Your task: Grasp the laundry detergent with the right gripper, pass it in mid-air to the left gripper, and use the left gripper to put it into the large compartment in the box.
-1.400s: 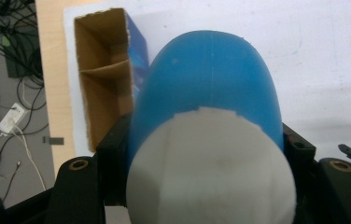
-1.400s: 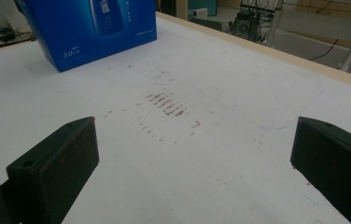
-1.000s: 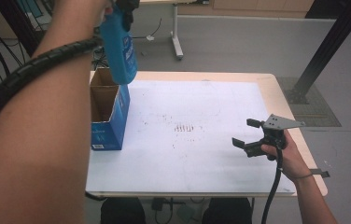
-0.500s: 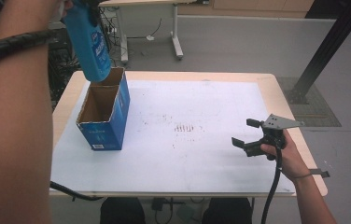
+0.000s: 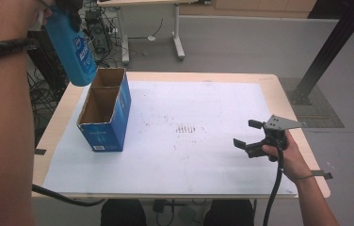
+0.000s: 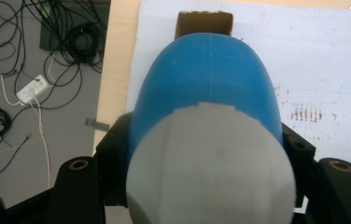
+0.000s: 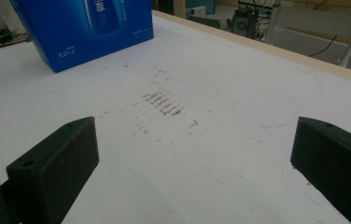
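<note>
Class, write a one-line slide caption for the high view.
Left gripper holds a blue bottle above an open blue carton; right gripper rests open.

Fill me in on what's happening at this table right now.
A person works with a gripper in each hand. The left gripper is clamped on a blue bottle with a grey cap, held in the air above and just left of an open blue cardboard box standing on the white sheet. The box has two compartments, both apparently empty. The right gripper waits low over the sheet on the right, jaws open and holding nothing.
</note>
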